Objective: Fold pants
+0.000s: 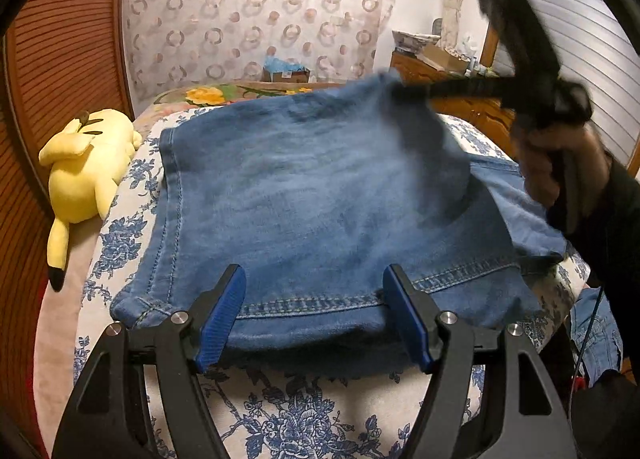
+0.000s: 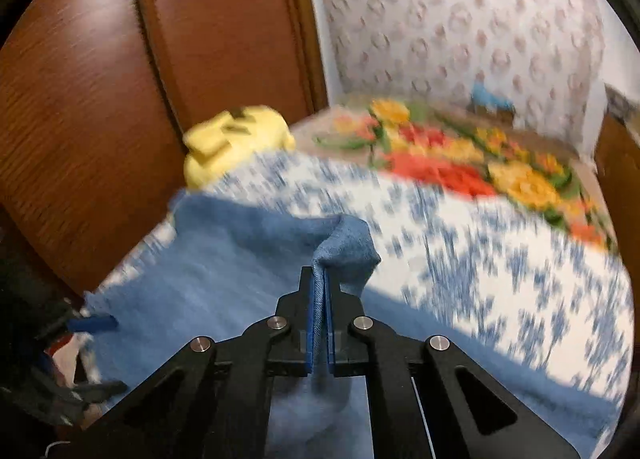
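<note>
Left claw (image 1: 314, 311): spread wide at the near hem, apparently steadying it.
Pants (image 1: 320, 195): lying on the floral bed (image 1: 280, 415), partly folded.
Right claw (image 2: 319, 313): pinching a lifted corner, likely to carry the fold.

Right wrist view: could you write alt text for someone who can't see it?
A hand-held gripper pinches a fold of blue jeans between its shut blue pads, lifting it over a blue-flowered bedspread. A yellow plush toy lies beyond, by a wooden panel; the picture is motion-blurred.
</note>
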